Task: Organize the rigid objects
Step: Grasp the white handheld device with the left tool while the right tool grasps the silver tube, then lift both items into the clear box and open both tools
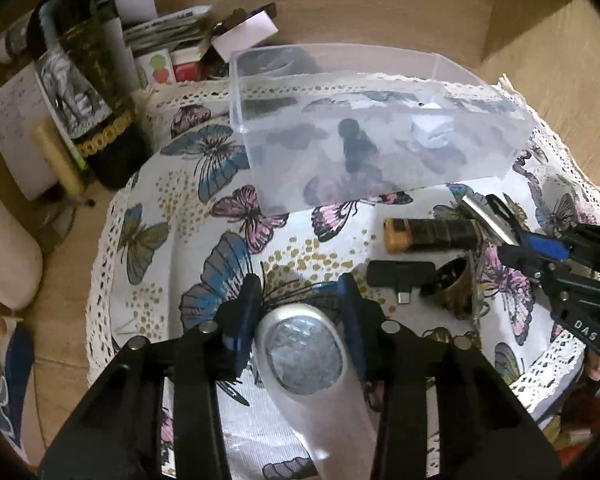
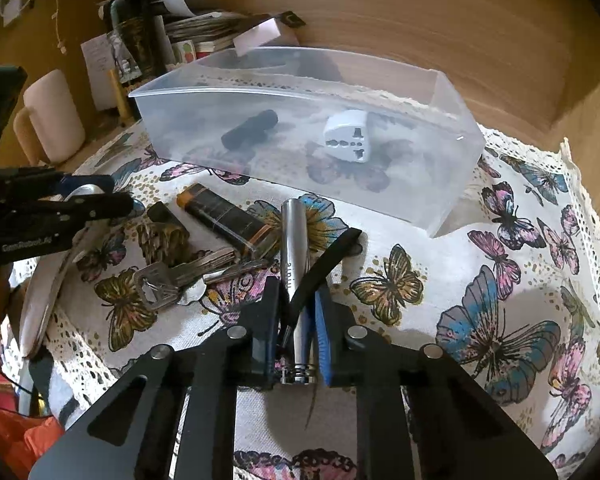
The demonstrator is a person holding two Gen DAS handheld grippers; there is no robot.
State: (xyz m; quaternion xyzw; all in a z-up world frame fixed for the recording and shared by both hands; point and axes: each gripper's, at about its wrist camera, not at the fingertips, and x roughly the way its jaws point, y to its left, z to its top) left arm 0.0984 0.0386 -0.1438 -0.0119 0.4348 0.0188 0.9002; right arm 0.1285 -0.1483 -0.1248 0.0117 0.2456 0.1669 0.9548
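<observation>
A clear rectangular plastic bin [image 2: 440, 184] sits across the upper middle of the right wrist view on a white cloth printed with butterflies [image 2: 420, 280]; inside it lie a short black cylinder [image 2: 250, 130] toward the left and a white plug adapter [image 2: 348, 136] toward the right, apart from each other. At the bottom centre of that view the right gripper [image 2: 298, 300] pinches a slim silver metal tube [image 2: 295, 232] with a black strap, the tube pointing up toward the bin. In the left wrist view the left gripper [image 1: 300, 300], bottom centre, has its blue-padded fingers [image 1: 246, 308] pressed against the sides of a silver oval-headed magnifier-like tool [image 1: 302, 352], with the bin [image 1: 260, 168] above it. Between the grippers, lower left in the right wrist view, lie an orange-and-black lighter [image 2: 224, 216], a bunch of metal keys [image 2: 180, 276] and a small brownish patterned ring-like piece [image 2: 162, 240]. A dark wine bottle [image 1: 84, 80] stands upper left in the left view, beside stacked papers [image 1: 160, 28].
</observation>
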